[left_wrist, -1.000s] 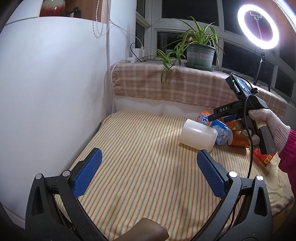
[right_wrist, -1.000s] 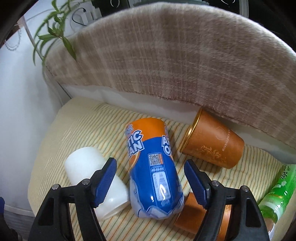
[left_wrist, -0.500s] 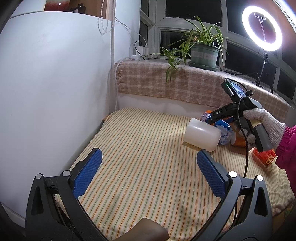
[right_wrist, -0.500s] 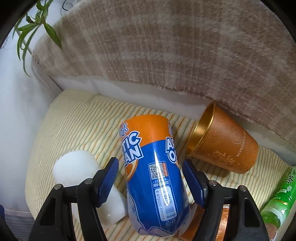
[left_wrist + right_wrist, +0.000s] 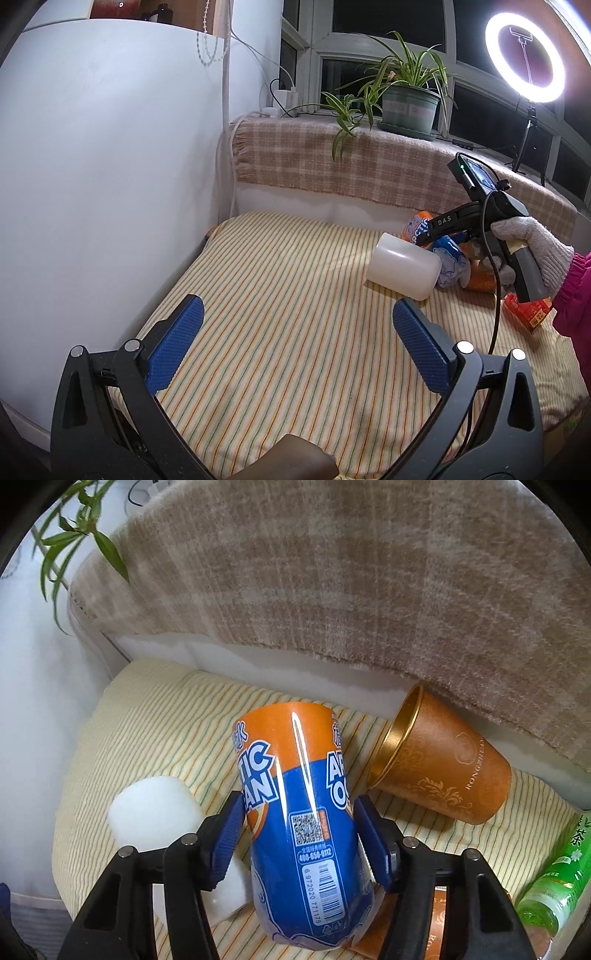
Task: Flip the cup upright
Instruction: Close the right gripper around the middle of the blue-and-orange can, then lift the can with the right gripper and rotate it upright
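A lit ring light and potted plant stand before dark windows, apparently night, above a plaid-draped sill and white wall.

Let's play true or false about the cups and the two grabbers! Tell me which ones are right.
1. The right gripper is closed on the blue and orange cup. True.
2. The left gripper holds the white cup. False: it is open and holds nothing.
3. The brown cup stands upright. False: it lies on its side.
4. A green bottle lies at the right. True.
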